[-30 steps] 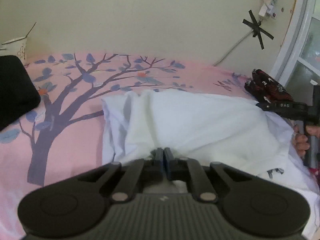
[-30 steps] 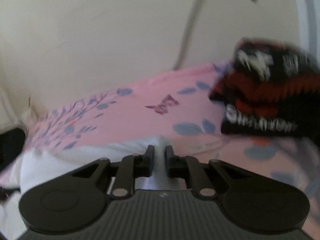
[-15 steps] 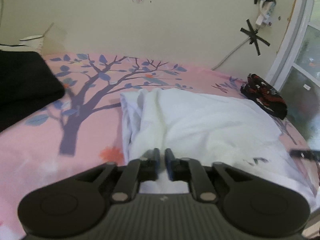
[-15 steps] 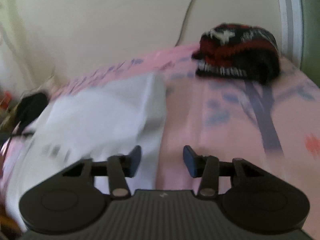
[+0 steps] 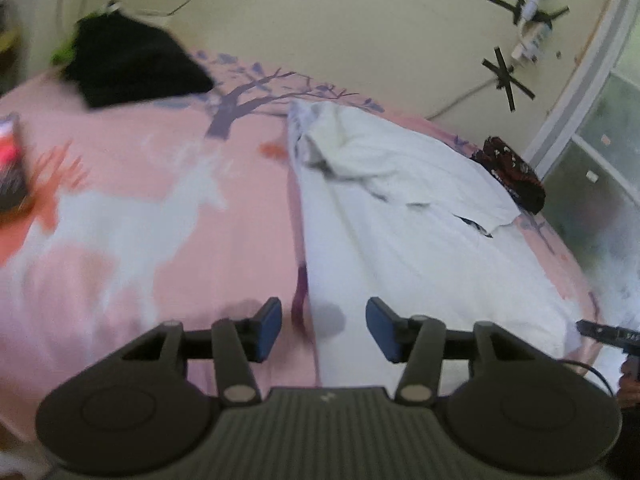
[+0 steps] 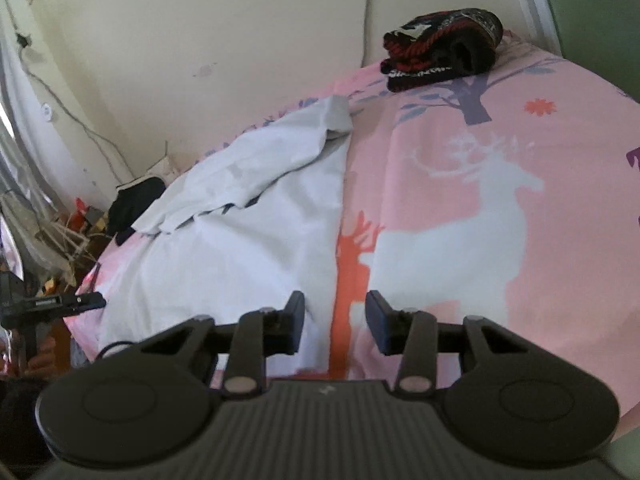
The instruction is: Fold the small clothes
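Both tongs gaping: left tongs (image 5: 323, 330), right tongs (image 6: 335, 322) straddle white garment (image 5: 404, 216) edges.

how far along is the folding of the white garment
Partly done: the white garment lies flat on the pink sheet with its far part folded over itself. In hand: nothing; left gripper and right gripper are open. Left: more folds.

One white garment (image 5: 404, 216) lies at centre, one red-and-black knit bundle (image 6: 440, 48) at one o'clock, one black cloth (image 5: 132, 68) at eleven o'clock, on one pink printed bedsheet (image 6: 560, 184).
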The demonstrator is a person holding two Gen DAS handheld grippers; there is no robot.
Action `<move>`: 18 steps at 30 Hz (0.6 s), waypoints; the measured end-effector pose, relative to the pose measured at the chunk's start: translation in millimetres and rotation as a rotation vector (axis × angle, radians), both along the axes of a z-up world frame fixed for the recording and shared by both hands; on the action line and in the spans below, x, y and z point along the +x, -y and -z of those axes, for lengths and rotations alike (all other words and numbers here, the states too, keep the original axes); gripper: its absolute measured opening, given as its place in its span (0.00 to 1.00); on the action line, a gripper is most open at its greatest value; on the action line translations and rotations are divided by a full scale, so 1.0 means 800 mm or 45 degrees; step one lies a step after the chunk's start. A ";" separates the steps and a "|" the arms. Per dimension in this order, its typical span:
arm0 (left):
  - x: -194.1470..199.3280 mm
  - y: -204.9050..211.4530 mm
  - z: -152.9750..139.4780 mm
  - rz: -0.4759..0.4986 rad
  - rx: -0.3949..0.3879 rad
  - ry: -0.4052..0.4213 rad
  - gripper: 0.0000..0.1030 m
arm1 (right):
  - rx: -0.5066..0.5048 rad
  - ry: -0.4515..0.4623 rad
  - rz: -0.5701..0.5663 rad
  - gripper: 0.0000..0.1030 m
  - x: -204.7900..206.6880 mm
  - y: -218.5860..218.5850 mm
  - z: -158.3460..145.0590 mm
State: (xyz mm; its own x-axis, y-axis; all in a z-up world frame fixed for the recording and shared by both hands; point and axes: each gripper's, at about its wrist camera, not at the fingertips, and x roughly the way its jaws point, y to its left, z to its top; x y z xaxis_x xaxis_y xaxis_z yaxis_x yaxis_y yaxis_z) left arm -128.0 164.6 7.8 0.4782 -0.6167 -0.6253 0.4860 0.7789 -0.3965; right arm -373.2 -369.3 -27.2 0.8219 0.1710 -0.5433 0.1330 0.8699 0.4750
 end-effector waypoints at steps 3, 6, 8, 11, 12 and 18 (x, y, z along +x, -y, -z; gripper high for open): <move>-0.020 -0.018 0.007 -0.028 -0.047 -0.031 0.51 | -0.035 -0.021 -0.035 0.38 -0.020 0.002 -0.003; -0.026 -0.021 0.019 -0.041 -0.080 -0.082 0.53 | -0.145 -0.089 -0.026 0.38 -0.045 0.010 -0.014; -0.025 -0.017 0.026 -0.038 -0.095 -0.111 0.53 | -0.294 -0.142 0.018 0.37 -0.067 0.018 -0.027; -0.022 -0.010 0.033 -0.020 -0.122 -0.134 0.59 | -0.471 -0.215 0.207 0.37 -0.113 0.051 -0.055; -0.021 -0.007 0.035 -0.014 -0.127 -0.138 0.60 | -0.506 -0.223 0.286 0.38 -0.129 0.064 -0.066; -0.023 0.004 0.041 0.000 -0.108 -0.158 0.62 | -0.412 -0.066 0.180 0.45 -0.131 0.055 -0.073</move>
State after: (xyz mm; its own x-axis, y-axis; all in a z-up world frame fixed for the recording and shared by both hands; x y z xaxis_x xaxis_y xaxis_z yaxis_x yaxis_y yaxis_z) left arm -146.1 161.0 -24.7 0.4006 -0.6700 -0.6250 0.4292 0.7399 -0.5180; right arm -477.8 -413.0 31.5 0.7950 -0.1304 -0.5924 0.2796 0.9455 0.1670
